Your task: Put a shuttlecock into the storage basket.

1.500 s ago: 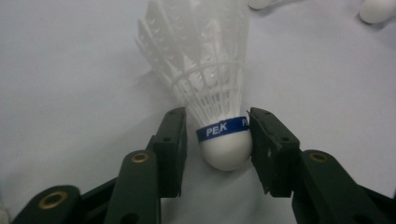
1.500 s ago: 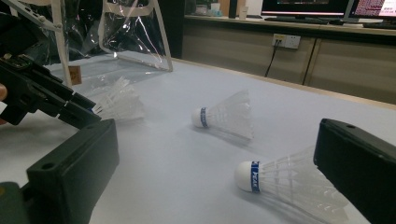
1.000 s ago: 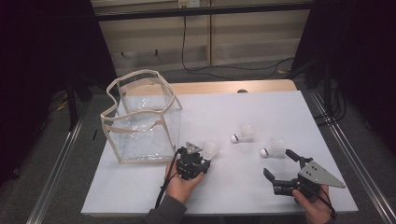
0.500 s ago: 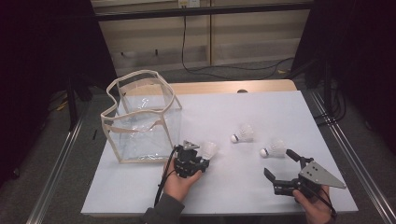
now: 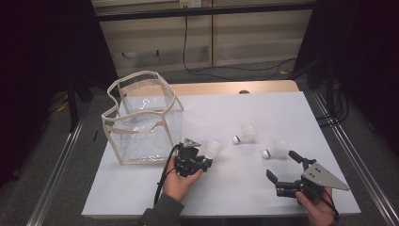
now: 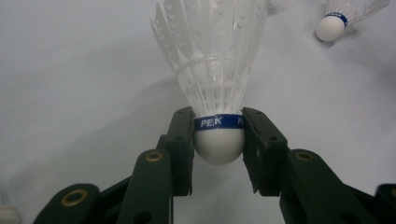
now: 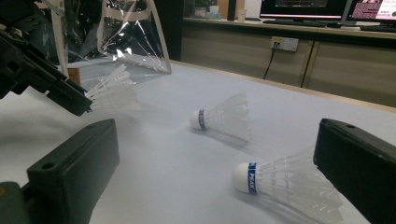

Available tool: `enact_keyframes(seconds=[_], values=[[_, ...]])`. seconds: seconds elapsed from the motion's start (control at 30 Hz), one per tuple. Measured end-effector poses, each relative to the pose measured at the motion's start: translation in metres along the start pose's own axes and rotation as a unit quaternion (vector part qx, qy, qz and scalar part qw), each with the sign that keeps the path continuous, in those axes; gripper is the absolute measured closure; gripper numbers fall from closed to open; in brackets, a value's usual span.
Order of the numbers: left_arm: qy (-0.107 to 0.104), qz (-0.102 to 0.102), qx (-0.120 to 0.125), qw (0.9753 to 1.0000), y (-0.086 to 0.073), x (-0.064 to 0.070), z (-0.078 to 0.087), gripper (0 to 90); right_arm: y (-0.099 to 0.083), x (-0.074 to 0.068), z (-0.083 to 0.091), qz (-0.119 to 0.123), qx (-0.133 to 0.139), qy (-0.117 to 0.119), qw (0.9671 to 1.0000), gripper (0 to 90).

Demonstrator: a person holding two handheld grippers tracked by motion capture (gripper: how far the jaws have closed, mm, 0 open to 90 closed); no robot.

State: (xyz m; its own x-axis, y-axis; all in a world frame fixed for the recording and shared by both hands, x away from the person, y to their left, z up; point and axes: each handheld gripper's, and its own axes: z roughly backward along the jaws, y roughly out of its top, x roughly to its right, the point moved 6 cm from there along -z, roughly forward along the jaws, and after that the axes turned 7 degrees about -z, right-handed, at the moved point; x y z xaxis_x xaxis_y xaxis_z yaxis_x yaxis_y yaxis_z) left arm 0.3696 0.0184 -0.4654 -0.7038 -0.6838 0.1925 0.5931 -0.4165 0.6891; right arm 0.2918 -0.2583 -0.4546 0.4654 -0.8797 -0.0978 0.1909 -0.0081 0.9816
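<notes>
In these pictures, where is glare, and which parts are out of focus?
High view: glare streaks on the clear bag, dark surroundings. Left gripper view: the held shuttlecock is sharp, the far shuttlecock soft. Right gripper view: reflections on the bag's plastic, and the near fingers look blurred.

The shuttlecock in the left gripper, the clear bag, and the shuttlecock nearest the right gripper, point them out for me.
held shuttlecock point(image 6: 218, 144), left gripper view, on its white cork tip.
clear bag point(image 5: 141, 134), high view, on its front wall.
loose shuttlecock point(image 5: 276, 150), high view, on its feather skirt.
</notes>
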Motion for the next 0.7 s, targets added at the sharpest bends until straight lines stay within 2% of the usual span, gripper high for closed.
enact_keyframes(seconds=[0.13, 0.23, 0.43, 0.6, 0.7], values=[[-0.009, 0.004, -0.008, 0.9999, 0.001, 0.0, 0.002, 65.6, 0.0, 0.0, 0.001, -0.001, 0.0, 0.0, 1.0, 0.2], [-0.011, -0.001, -0.012, 0.9999, 0.004, 0.001, 0.005, 65.6, 0.0, 0.0, 0.0, -0.001, -0.001, 0.001, 1.0, 0.2], [-0.021, -0.005, -0.006, 0.9997, 0.015, 0.002, 0.013, 65.6, 0.0, -0.001, 0.0, -0.002, -0.001, 0.0, 1.0, 0.2], [-0.02, -0.009, -0.007, 0.9997, 0.023, 0.002, 0.018, 65.6, 0.0, 0.0, 0.0, 0.0, 0.0, 0.0, 1.0, 0.2], [-0.027, -0.006, -0.008, 0.9996, 0.027, 0.004, 0.021, 65.6, 0.0, 0.0, 0.0, -0.001, 0.0, 0.001, 1.0, 0.2]])
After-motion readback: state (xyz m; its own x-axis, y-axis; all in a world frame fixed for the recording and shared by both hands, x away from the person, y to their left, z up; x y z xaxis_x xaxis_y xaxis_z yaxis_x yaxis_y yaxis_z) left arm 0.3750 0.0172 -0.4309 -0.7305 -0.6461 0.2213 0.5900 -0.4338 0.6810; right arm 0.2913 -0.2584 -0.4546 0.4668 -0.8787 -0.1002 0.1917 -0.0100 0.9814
